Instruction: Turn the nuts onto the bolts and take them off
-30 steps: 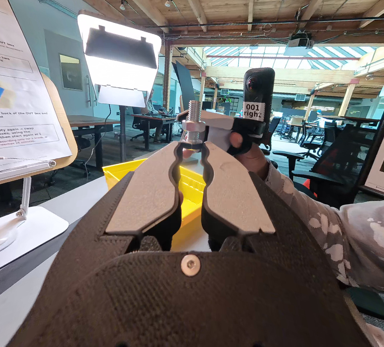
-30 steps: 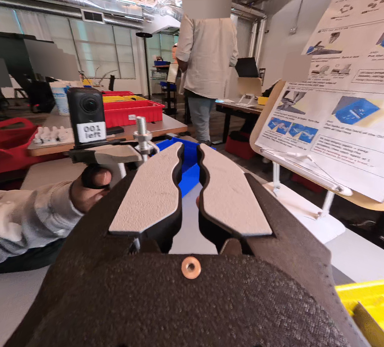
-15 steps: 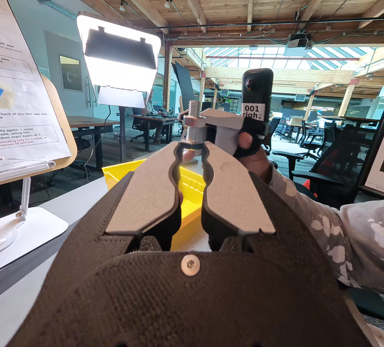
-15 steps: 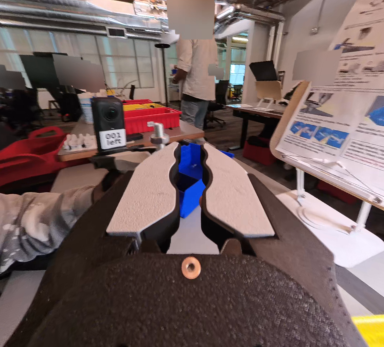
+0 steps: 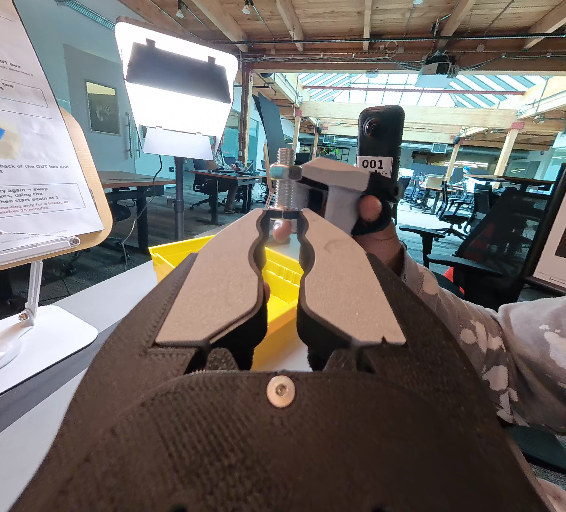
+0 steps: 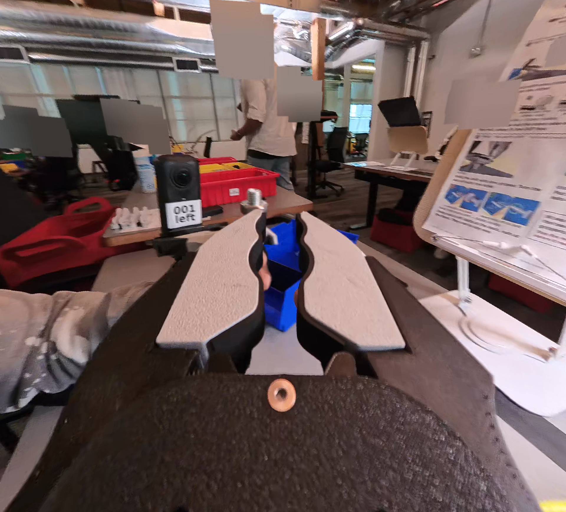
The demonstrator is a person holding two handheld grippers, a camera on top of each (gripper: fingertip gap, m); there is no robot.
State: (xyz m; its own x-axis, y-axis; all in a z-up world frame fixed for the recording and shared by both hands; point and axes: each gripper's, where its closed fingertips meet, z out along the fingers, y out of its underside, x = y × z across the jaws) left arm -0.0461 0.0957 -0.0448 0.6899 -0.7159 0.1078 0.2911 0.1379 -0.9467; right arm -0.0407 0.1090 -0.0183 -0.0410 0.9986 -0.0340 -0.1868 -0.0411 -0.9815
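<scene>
The left claw grips the head end of an upright steel bolt between its fingertips, the two grey fingers closed on it with only a narrow, wavy gap behind the tips. A hex nut sits high on the bolt's thread, a few turns below the top end. The right claw, seen from the left wrist view reaching in from the right, has a grey fingertip touching the side of the nut; from its own camera the right claw shows its fingers a little apart with nothing between them, the bolt and nut standing just beyond its left fingertip. Whether that fingertip presses on the nut cannot be told. A hand in a patterned grey sleeve holds the right tool, a black camera mounted upright on it. Below the bolt lies a yellow bin on the pale surface; the right wrist view shows a blue bin beneath its fingers. An instruction sheet on a stand rises at the left, and a bright studio light panel glows behind it. Farther off, a person in a pale shirt stands near red trays on another desk.
</scene>
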